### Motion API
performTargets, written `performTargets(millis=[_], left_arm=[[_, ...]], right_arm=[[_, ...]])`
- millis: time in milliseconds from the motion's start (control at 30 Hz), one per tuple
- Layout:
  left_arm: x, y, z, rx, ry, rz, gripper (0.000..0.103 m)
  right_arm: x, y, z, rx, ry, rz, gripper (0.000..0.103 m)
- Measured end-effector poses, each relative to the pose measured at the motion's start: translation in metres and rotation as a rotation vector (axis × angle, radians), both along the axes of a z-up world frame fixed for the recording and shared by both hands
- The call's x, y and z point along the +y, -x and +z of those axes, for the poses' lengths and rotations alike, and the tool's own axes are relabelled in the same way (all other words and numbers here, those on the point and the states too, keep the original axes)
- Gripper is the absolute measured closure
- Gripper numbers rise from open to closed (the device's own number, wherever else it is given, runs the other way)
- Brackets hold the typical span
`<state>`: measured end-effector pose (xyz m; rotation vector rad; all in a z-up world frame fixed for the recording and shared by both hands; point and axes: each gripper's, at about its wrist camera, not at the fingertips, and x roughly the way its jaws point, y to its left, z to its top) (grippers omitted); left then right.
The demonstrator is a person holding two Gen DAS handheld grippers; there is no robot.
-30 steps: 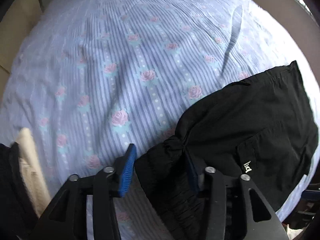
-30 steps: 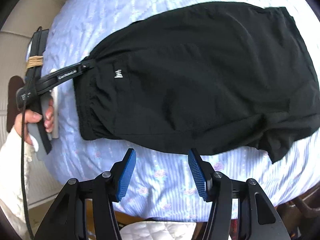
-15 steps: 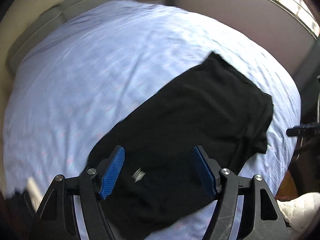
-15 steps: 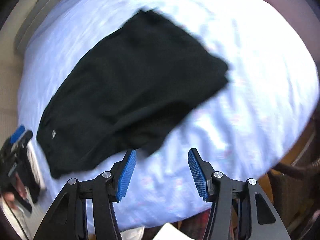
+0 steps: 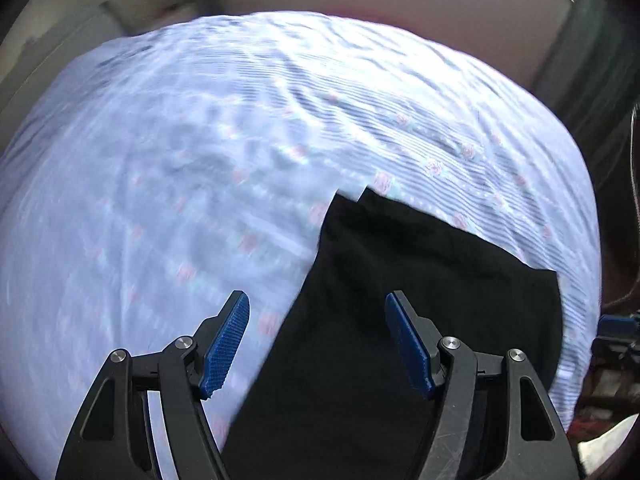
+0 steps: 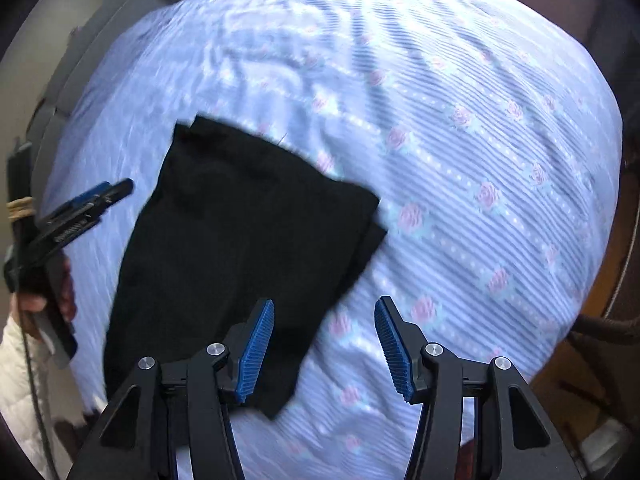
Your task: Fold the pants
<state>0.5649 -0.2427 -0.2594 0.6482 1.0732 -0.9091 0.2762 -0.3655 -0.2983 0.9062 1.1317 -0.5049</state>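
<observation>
Pants [image 6: 240, 240], black and laid flat in a rough rectangle, sit on the bed [image 6: 480, 140] toward its near left side as I see it through the right wrist camera, one corner of the cloth hanging close to the near edge. A second layer peeks out along the right side of the pile, so the cloth lies doubled there.

My right gripper [image 6: 324, 344] hangs over the near right corner of the pants with its blue pads apart and nothing between them; the left pad is over black cloth, the right pad over the striped, rose-printed sheet.

My left gripper [image 5: 316, 340] has just been opening its jaws, and they stand wide with nothing gripped. In the left wrist view the pants [image 5: 420, 300] run from under the right pad toward the far right of the bed, and the left pad is over bare sheet [image 5: 160, 160].

From the right wrist camera I see the left gripper [image 6: 96, 196] at the left edge of the bed, beside the pants and apart from them, carried by a hand [image 6: 44, 300] in a white sleeve [image 6: 16, 368].
</observation>
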Motion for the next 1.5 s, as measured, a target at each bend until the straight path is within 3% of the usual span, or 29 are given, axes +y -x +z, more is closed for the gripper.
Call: performTargets(millis=[200, 333, 400, 467, 500, 567, 633, 767, 933, 1000, 1067, 1100, 1200, 1300, 1400, 1500], left_arm=[[-0.037, -0.026, -0.042, 0.07, -0.089, -0.007, 0.034], [-0.047, -0.03, -0.059, 0.115, -0.113, 0.001, 0.042], [-0.048, -0.031, -0.062, 0.145, -0.104, 0.002, 0.05], [-0.048, -0.033, -0.064, 0.188, -0.087, 0.014, 0.083], [-0.047, -0.036, -0.063, 0.199, -0.081, 0.028, 0.091], [-0.046, -0.035, -0.057, 0.203, -0.059, 0.042, 0.097], [-0.047, -0.036, -0.046, 0.196, -0.035, 0.024, 0.098], [-0.063, -0.025, -0.037, 0.176, -0.025, -0.045, 0.098], [-0.089, -0.021, -0.058, 0.134, -0.106, -0.046, 0.096], [-0.092, -0.023, -0.061, 0.132, -0.112, -0.005, 0.09], [-0.09, -0.023, -0.051, 0.098, -0.098, 0.023, 0.067], [-0.086, -0.021, -0.041, 0.07, -0.083, 0.025, 0.062], [-0.053, -0.01, -0.002, 0.012, 0.001, 0.044, 0.051], [0.0, 0.002, 0.025, 0.009, 0.055, 0.066, 0.042], [0.06, 0.011, 0.036, -0.003, 0.022, 0.098, 0.041], [0.119, 0.018, 0.034, -0.01, -0.06, 0.128, 0.041]], right_arm=[[-0.034, -0.008, -0.025, -0.005, -0.045, -0.081, 0.055], [-0.049, -0.011, -0.038, -0.01, -0.073, -0.1, 0.055], [-0.052, -0.017, -0.045, -0.016, -0.094, -0.094, 0.057], [-0.053, -0.022, -0.053, -0.017, -0.114, -0.089, 0.061], [-0.053, -0.027, -0.057, -0.012, -0.115, -0.08, 0.065], [-0.052, -0.033, -0.062, -0.006, -0.106, -0.055, 0.086], [-0.05, -0.035, -0.063, 0.008, -0.083, -0.03, 0.093], [-0.048, -0.024, -0.05, 0.028, -0.023, -0.053, 0.096], [-0.053, -0.022, -0.05, 0.047, 0.001, -0.054, 0.095], [-0.053, -0.024, -0.043, 0.073, 0.039, -0.037, 0.087], [-0.05, -0.021, -0.03, 0.062, 0.079, -0.035, 0.062], [-0.047, -0.019, -0.025, 0.051, 0.083, -0.026, 0.061], [-0.031, -0.017, -0.009, 0.049, 0.075, 0.041, 0.061], [-0.009, -0.016, -0.001, 0.05, 0.053, 0.101, 0.061], [0.018, -0.016, 0.002, 0.051, 0.028, 0.162, 0.06], [0.05, -0.021, -0.002, 0.057, -0.013, 0.227, 0.056]])
